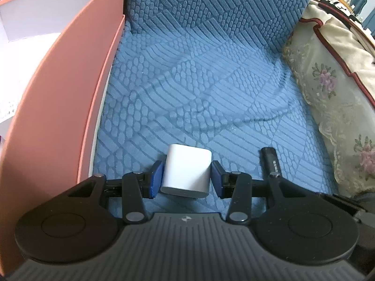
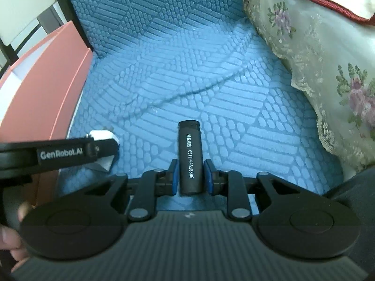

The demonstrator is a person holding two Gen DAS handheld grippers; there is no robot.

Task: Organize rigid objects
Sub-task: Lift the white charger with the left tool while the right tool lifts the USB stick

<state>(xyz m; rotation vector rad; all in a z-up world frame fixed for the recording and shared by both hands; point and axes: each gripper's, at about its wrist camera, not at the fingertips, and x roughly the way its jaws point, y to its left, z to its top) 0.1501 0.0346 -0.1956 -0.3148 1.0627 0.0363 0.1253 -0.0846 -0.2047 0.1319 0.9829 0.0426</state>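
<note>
A white rounded block (image 1: pixel 187 171) lies on the blue textured sofa seat (image 1: pixel 199 89). My left gripper (image 1: pixel 186 178) has its blue pads (image 1: pixel 156 178) on both sides of the block, touching or nearly touching it. A black cylinder (image 2: pixel 189 157) with white printed digits lies on the seat. My right gripper (image 2: pixel 191 176) straddles its near half with a thin gap at each pad (image 2: pixel 173 175). The cylinder also shows in the left wrist view (image 1: pixel 271 161). The white block is partly hidden behind the left gripper in the right wrist view (image 2: pixel 104 135).
A pink open box (image 1: pixel 70 89) with a white inside stands at the left of the seat, also in the right wrist view (image 2: pixel 46 98). A floral lace cushion (image 2: pixel 316 53) lies on the right. The sofa backrest (image 1: pixel 211 7) rises behind.
</note>
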